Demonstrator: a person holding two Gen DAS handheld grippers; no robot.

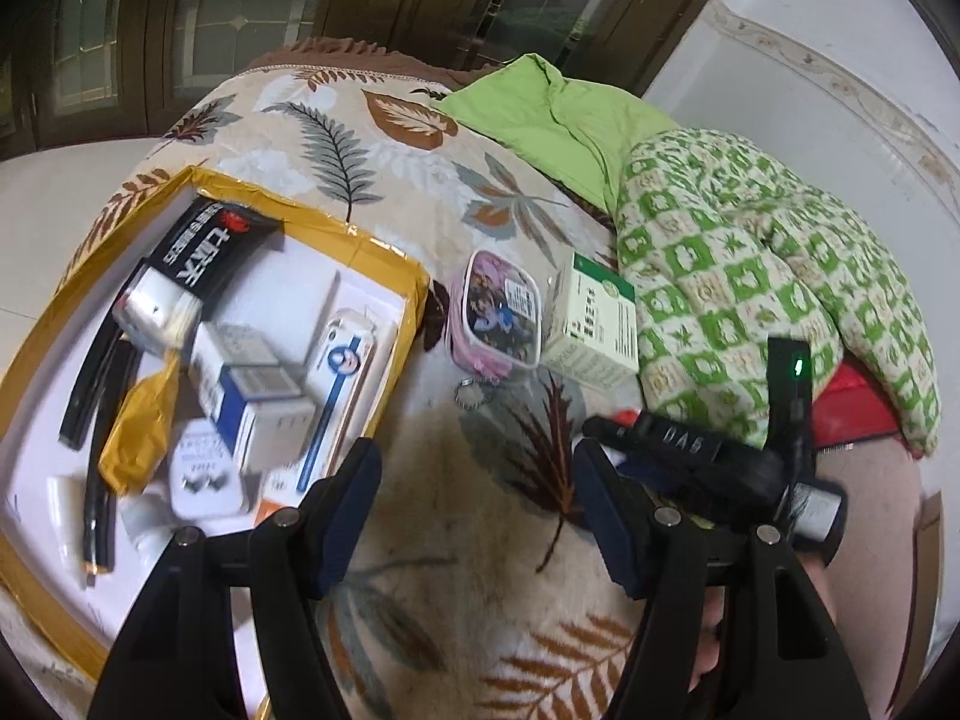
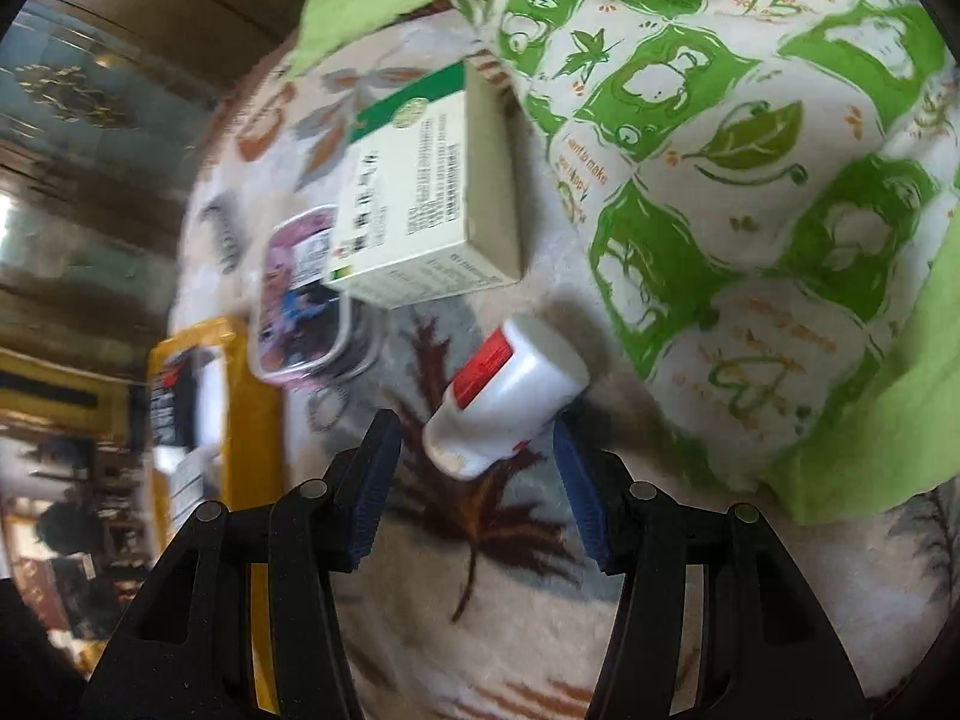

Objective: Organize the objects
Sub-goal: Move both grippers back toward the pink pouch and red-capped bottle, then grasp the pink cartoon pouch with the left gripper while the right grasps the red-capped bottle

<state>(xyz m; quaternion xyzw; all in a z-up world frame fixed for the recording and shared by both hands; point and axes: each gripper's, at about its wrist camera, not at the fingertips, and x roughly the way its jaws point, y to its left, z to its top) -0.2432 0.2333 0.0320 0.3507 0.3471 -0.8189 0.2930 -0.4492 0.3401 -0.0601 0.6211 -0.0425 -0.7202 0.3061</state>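
White bottle (image 2: 507,393) btwn hand-held gripper (image 2: 474,480) fingers

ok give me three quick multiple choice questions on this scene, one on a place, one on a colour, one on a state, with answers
1. Where does the white plastic bottle with the red label lie?
A. inside the yellow-edged cardboard tray
B. on the leaf-print blanket
C. on top of the green-and-white carton

2. What colour band runs along the top of the white rectangular carton?
A. green
B. blue
C. orange

3. How is the right gripper?
A. shut on the carton
B. shut and empty
C. open, with the bottle partly between its fingers

Answers: 1 B, it rests on the leaf-print blanket, outside the tray. 2 A, the band is green. 3 C, the fingers stand apart around the bottle's lower end.
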